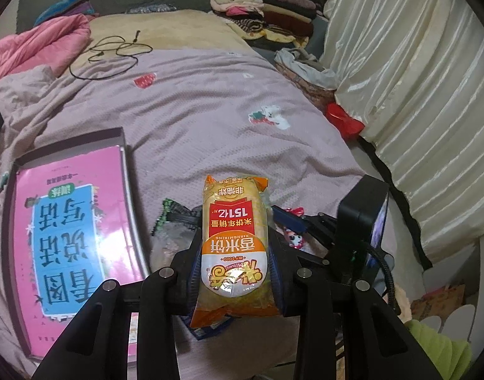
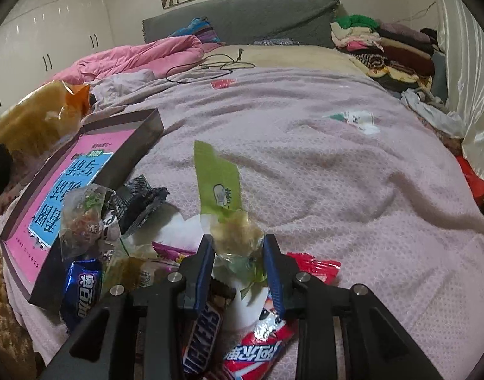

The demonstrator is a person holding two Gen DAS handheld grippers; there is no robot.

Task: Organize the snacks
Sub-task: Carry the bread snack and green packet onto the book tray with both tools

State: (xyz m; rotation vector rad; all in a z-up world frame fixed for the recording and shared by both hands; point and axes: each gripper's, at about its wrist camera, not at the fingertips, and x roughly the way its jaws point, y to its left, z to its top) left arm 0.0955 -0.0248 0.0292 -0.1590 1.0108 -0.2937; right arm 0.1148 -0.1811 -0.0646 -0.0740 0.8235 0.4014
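Each camera is sitting just behind its own fingers, looking forward and downward along them across the bed (image 1: 210, 110) toward the headboard (image 2: 257, 15). Both are riding close over the snack pile beneath the fingertips. They are sharing the pink book in its box (image 1: 74, 231), left of the fingers, and the folded clothes (image 2: 384, 47) beyond.

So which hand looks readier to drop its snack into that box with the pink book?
Left, probably. The left gripper is shut on the orange rice-cracker pack, lifted beside the box. The right gripper sits among the snack pile, its green packet barely gripped.
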